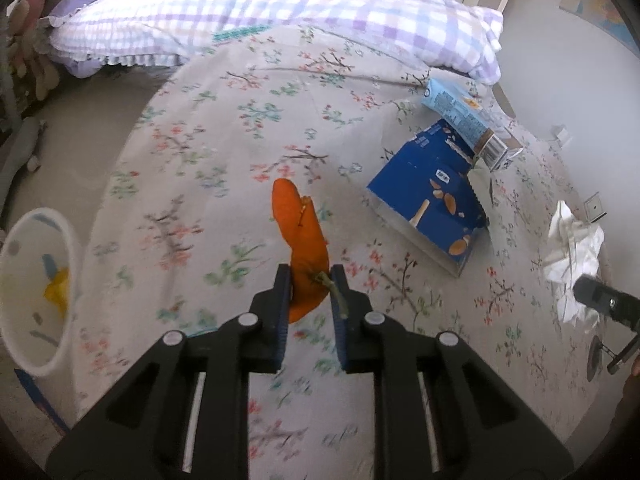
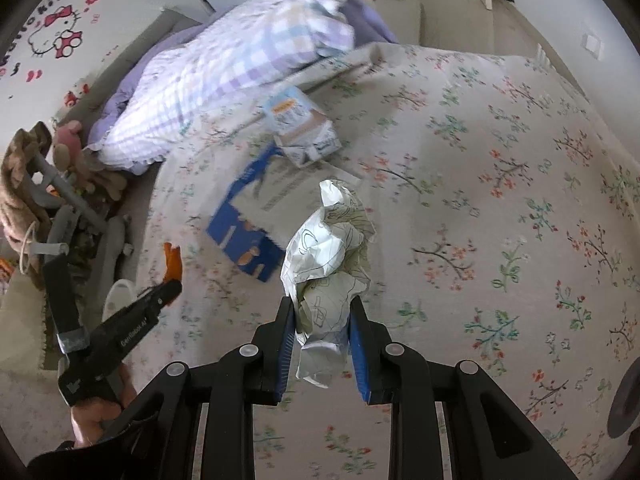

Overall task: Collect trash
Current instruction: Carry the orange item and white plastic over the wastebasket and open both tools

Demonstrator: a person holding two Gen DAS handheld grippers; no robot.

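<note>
My left gripper (image 1: 310,276) is shut on an orange peel (image 1: 298,228) with a small green stem, held just above the floral bedspread (image 1: 224,152). In the right wrist view that same left gripper (image 2: 170,284) shows at the lower left with the orange peel (image 2: 173,265) sticking up from its tips. My right gripper (image 2: 323,312) is shut on a crumpled ball of white paper (image 2: 330,248) with line drawings on it. The paper (image 1: 576,252) and the right gripper's fingertip (image 1: 592,294) also appear at the right edge of the left wrist view.
A flattened dark blue snack box (image 1: 436,208) and a light blue carton (image 1: 464,120) lie on the bed near a plaid pillow (image 1: 280,12). A white bin (image 1: 38,292) with yellow and blue scraps inside stands left of the bed. Plush toys (image 2: 80,160) sit by the wall.
</note>
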